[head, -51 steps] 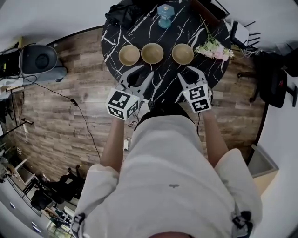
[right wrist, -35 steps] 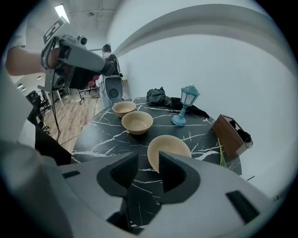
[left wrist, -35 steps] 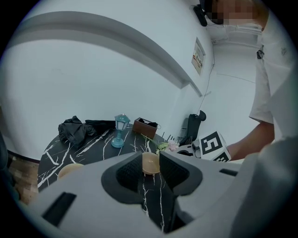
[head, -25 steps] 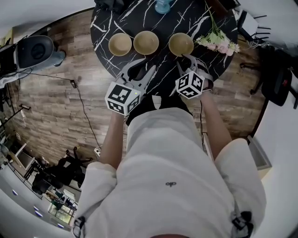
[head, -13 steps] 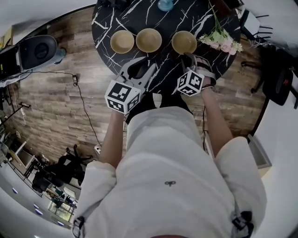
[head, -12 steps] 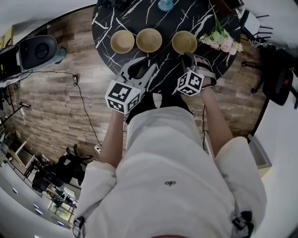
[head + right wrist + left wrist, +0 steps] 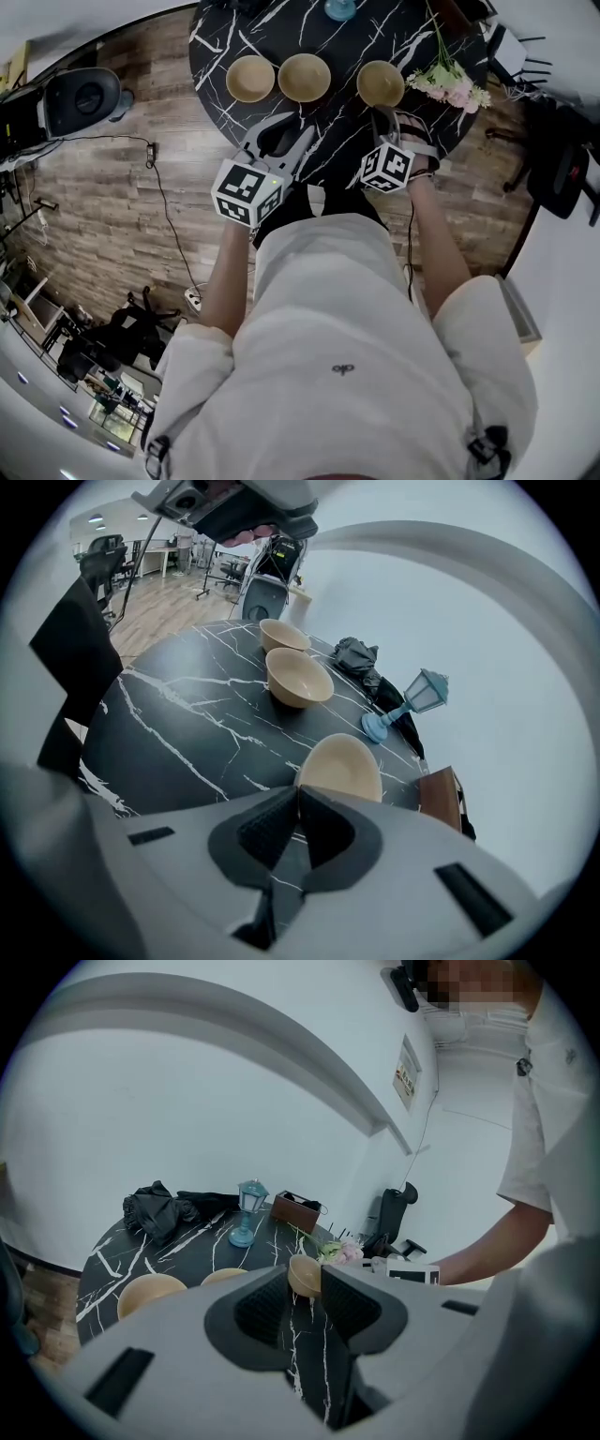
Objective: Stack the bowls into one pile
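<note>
Three tan bowls stand in a row on the black marble table (image 7: 347,52): left bowl (image 7: 250,78), middle bowl (image 7: 305,77), right bowl (image 7: 380,82). My right gripper (image 7: 380,112) sits at the near rim of the right bowl (image 7: 342,766); its jaws are closing, and the pads (image 7: 281,822) pinch that rim. The middle bowl (image 7: 298,679) and left bowl (image 7: 284,635) lie beyond. My left gripper (image 7: 281,133) hovers open over the table's near edge, short of the left and middle bowls, holding nothing. The right bowl (image 7: 302,1267) shows through its gap.
A blue lantern (image 7: 412,700) stands at the table's far side beside a black cloth (image 7: 356,653). Pink flowers (image 7: 448,84) lie right of the right bowl, a brown box (image 7: 439,799) behind it. Wood floor, a dark chair (image 7: 562,169) and a round grey appliance (image 7: 80,98) surround the table.
My right gripper rolled and its jaws came together on the right bowl's near rim. The left gripper stayed where it was. The bowls have not moved.
</note>
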Demonstrator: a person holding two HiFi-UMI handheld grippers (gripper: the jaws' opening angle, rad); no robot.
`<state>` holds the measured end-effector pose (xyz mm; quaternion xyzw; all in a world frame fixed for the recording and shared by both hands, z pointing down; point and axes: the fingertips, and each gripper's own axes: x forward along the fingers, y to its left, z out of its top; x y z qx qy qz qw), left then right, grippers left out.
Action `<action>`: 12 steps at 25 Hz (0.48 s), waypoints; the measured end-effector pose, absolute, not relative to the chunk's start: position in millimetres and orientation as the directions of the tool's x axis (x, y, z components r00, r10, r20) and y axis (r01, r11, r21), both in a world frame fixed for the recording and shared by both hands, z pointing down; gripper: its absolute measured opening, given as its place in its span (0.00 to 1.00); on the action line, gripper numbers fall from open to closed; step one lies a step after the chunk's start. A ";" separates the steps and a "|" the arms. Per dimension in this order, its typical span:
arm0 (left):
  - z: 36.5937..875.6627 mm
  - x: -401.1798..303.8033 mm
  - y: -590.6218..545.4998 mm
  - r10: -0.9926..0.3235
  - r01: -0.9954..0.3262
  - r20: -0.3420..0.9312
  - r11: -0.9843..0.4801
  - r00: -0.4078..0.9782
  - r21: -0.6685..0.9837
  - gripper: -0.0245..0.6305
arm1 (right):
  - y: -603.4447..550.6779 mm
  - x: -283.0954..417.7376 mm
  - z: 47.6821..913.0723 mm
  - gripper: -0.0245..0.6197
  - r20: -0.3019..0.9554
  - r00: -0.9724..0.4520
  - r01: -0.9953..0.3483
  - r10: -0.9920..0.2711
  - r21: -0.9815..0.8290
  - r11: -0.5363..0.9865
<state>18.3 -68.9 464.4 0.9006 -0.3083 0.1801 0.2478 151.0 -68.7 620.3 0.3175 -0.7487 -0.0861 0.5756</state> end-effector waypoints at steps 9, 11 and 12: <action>460.5 11.8 -67.8 -0.486 -0.656 0.467 -0.678 0.739 0.332 0.20 | -75.3 150.2 609.2 0.05 0.790 -0.143 -0.358 -0.596 0.520 0.775; 459.5 10.4 -68.2 -0.491 -0.658 0.464 -0.677 0.737 0.330 0.20 | -77.7 150.8 606.2 0.05 0.785 -0.143 -0.353 -0.602 0.528 0.772; 459.2 9.8 -68.4 -0.494 -0.660 0.463 -0.675 0.736 0.328 0.20 | -78.9 151.0 604.9 0.05 0.783 -0.144 -0.351 -0.605 0.532 0.771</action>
